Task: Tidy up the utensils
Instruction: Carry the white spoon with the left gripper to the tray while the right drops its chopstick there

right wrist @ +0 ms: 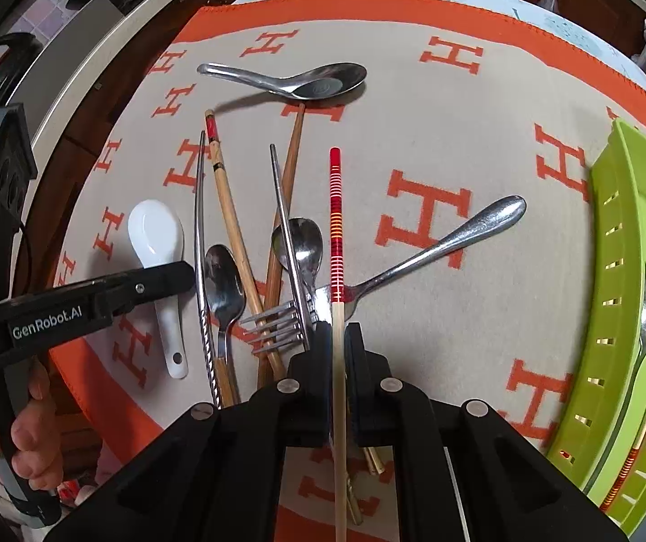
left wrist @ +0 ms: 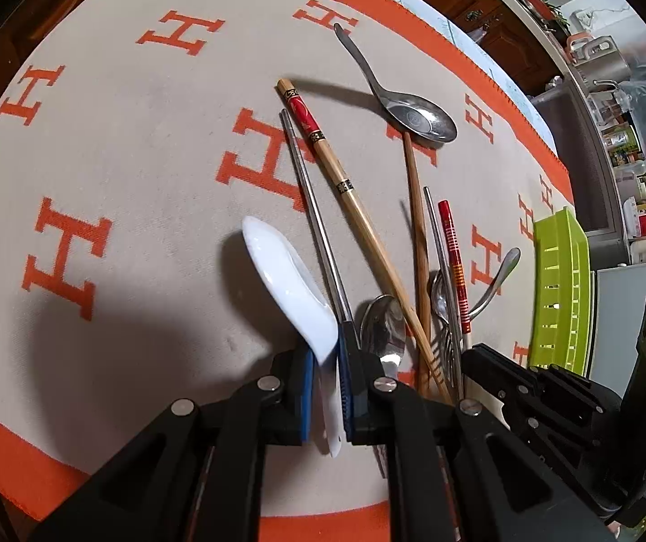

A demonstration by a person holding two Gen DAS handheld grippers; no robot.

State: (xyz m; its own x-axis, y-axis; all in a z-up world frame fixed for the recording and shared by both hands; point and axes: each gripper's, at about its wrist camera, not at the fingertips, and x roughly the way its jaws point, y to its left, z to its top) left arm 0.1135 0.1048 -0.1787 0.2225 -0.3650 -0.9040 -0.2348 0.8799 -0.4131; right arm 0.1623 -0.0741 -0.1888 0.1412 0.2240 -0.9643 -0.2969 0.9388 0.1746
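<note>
Between the jaws of the left gripper, the handle of a white ceramic spoon is clamped, the blue pads nearly closed on it and the bowl pointing away over the cloth. The right gripper has its jaws narrowed on the pale shaft of a red-banded chopstick, whose red end reaches forward over the pile.

Just beside both grippers, the remaining utensils are heaped on the orange-and-cream cloth that covers the table: a fork, two small steel spoons, metal chopsticks and wooden chopsticks, crossing one another. A large steel spoon lies beyond them. A green slotted tray stands to the right and already holds a spoon and a chopstick.

Several risks are judged from here. The glazed spoon is smooth and heavy at the bowl, so it may pivot or slip in the pads. The chopstick is gripped well off its middle and may swing or roll out. Because the fork tines lie touching the right jaws, the pile may be dragged or scattered when either item is lifted.
</note>
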